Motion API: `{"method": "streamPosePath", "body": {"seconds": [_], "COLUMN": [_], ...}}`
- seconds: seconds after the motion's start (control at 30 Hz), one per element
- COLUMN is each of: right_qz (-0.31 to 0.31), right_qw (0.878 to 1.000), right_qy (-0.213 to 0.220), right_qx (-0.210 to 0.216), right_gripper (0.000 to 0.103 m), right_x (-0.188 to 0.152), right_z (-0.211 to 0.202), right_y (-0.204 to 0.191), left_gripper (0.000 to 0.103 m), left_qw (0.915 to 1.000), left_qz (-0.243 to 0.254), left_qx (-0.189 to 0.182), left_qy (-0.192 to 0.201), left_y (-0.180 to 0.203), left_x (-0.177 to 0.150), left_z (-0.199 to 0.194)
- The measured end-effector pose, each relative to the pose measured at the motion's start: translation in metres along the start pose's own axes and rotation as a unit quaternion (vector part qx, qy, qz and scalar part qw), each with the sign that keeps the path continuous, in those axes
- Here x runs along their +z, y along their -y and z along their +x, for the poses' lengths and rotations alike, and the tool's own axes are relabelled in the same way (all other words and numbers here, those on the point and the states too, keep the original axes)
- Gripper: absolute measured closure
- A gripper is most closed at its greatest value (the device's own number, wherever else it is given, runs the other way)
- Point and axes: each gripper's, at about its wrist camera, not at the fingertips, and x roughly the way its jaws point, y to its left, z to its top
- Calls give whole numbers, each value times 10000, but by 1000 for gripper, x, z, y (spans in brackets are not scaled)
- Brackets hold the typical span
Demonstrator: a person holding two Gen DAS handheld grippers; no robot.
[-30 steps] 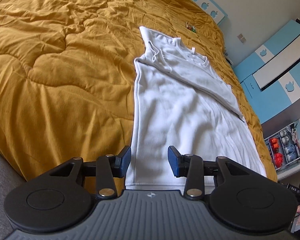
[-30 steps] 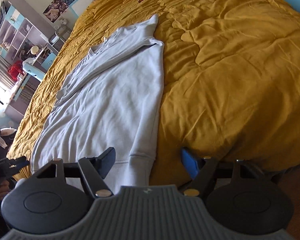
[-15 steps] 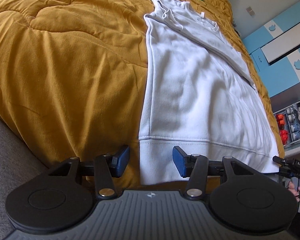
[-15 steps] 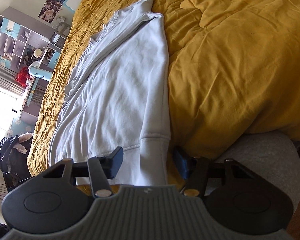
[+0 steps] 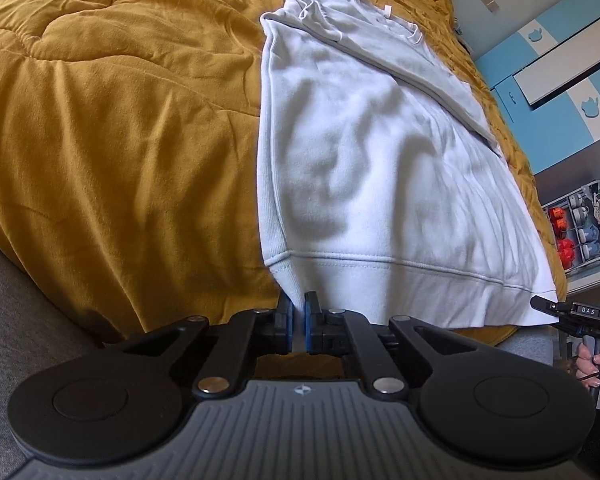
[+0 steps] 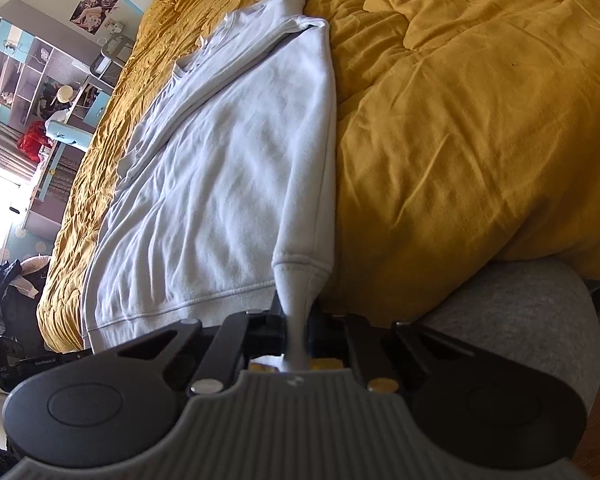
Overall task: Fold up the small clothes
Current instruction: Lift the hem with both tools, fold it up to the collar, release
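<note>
White sweatshirt [image 5: 380,168] spread flat on bed [image 5: 120,120], hem at near edge. Soft, light, limp; sags between grips. Left hand-held gripper [image 5: 296,322] and right hand-held gripper [image 6: 296,332] just closed, pinching opposite hem corners.

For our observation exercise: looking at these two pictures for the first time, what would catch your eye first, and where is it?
A white sweatshirt lies lengthwise on a mustard-yellow quilt that covers the bed. Nearest the cameras, each hand-held gripper pinches a bottom corner of its hem: the left hand-held gripper at one corner, the right hand-held gripper at the other. Both have just closed on the cloth.
</note>
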Motion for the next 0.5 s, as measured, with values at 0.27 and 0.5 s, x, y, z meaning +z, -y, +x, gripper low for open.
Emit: {"method": "streamPosePath", "body": {"seconds": [0.27, 0.5], "right_qz": [138, 8], "right_qw": [9959, 9881], "right_qy": [466, 852], "right_qx": [767, 1281], "right_gripper": [100, 100], "right_x": [1, 13], "right_z": [-22, -43], "right_y": [-5, -29], "left_gripper": [99, 99], "left_qw": [9890, 9833], "left_qz": [-216, -228], "left_qx": [-1335, -1554], "left_qy": [602, 922], "left_y": [9, 20], "left_x": [16, 25], "left_z": [-39, -44]}}
